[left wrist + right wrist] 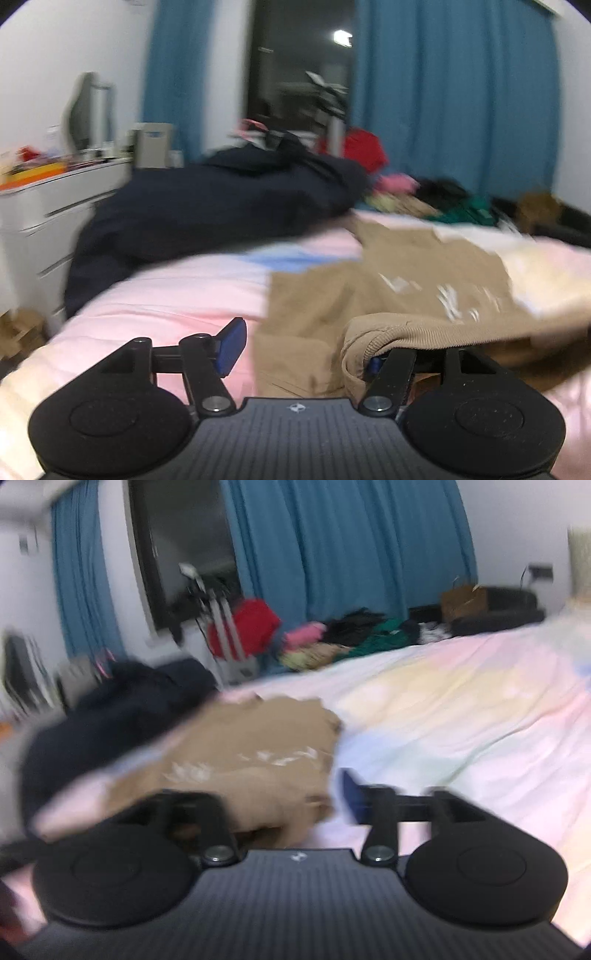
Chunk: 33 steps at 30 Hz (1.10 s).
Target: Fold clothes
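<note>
A tan sweatshirt [373, 280] with white print lies on the pink bedspread [166, 295]. My left gripper [303, 354] is open, jaws wide apart. Its left blue pad [232, 345] is bare, and the sweatshirt's ribbed hem [388, 328] drapes over the right finger. In the blurred right wrist view the same sweatshirt [251, 753] lies ahead and to the left. My right gripper [277, 808] is open too. Its right blue pad [351, 797] stands over the bedspread [461, 720], and its left finger sits at the sweatshirt's near edge.
A dark navy garment [221, 206] is heaped on the bed's far left. A white dresser [55, 214] stands to the left. Mixed clothes [413, 192] and a red item [364, 147] lie beyond the bed by blue curtains [454, 92]. Bare bedspread stretches right in the right wrist view.
</note>
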{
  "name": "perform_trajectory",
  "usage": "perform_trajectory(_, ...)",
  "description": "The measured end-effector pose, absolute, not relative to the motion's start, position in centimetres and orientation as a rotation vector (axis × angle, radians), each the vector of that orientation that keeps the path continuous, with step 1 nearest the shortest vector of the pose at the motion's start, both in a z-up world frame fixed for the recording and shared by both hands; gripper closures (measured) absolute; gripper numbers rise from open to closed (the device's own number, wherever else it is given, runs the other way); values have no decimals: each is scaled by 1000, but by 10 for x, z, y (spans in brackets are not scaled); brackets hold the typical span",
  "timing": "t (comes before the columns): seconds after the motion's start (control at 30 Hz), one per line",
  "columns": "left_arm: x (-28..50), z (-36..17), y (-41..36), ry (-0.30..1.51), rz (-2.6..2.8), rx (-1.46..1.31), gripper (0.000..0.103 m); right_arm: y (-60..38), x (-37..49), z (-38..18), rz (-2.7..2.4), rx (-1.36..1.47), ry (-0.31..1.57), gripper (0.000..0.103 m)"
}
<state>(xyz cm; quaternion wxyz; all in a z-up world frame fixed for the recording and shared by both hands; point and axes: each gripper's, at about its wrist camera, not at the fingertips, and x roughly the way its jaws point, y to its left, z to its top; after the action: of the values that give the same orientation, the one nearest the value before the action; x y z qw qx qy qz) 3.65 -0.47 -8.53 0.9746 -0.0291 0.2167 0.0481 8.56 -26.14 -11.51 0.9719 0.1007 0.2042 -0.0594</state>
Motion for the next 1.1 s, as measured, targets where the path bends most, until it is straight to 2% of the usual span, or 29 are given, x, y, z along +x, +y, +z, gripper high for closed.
perform_trajectory(0.07,34,-79,7,416,121,-127,38,-252,93,-122,-173,88,473,18)
perform_trajectory(0.13,32,-74,13,399,137,-153,38,-246,99,-127,-197,-1,523,18)
perform_trajectory(0.27,25,-41,16,326,134,-141,38,-258,92,-96,-196,44,469,18)
perform_trajectory(0.4,21,24,16,176,104,-155,38,-272,84,-21,-160,83,293,18)
perform_trajectory(0.63,29,181,17,-32,28,-199,38,-285,77,133,-90,69,60,18)
perform_trajectory(0.83,10,307,14,-183,-24,-132,38,-289,55,248,-74,1,-59,18)
perform_trajectory(1.1,-34,417,12,-281,-95,8,33,-296,12,359,-1,-69,-145,18)
